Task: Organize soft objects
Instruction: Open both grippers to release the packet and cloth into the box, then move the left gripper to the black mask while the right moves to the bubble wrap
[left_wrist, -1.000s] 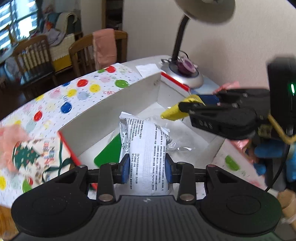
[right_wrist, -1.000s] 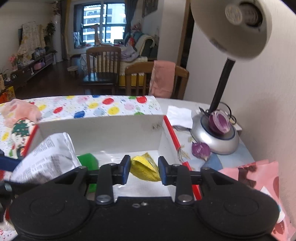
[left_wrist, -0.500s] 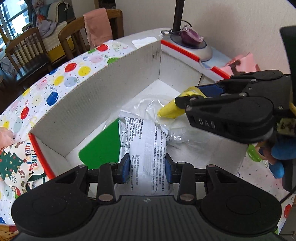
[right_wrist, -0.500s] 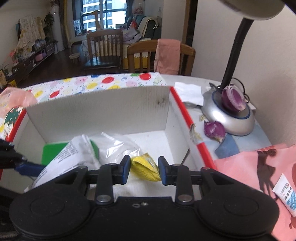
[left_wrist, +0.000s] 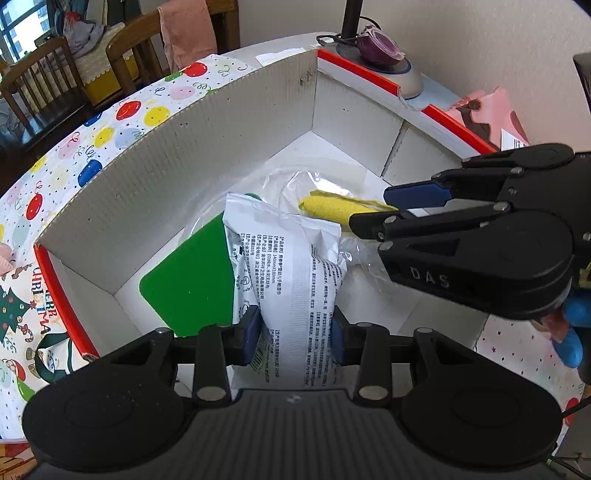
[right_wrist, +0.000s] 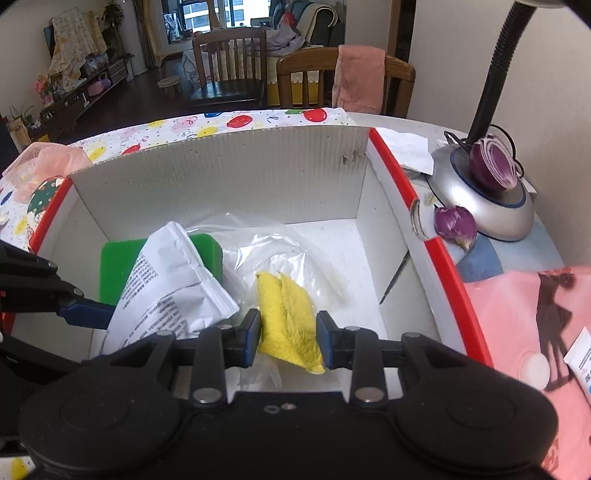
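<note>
Cardboard walls of the open box (left_wrist: 207, 155) rise around both tools, which reach down into it side by side. The left gripper (left_wrist: 295, 336) has the white printed pouch (left_wrist: 291, 266) between its blue pads; its jaws are easing apart at this moment, and the pads look to be just touching the pouch's sides, though from here I can't be sure they press. The pouch leans over a flat green pad (left_wrist: 188, 273) on the box floor. The right gripper (right_wrist: 288, 338) is closed on a folded yellow cloth (right_wrist: 286, 314), both pads against it, the cloth low inside the box over a crumpled clear plastic bag (right_wrist: 280, 251). Outside the box's red-edged wall a lamp base (right_wrist: 484, 206) carries a half red onion (right_wrist: 493, 162), with a pink paper bag (right_wrist: 517, 314) nearby on the table.
</note>
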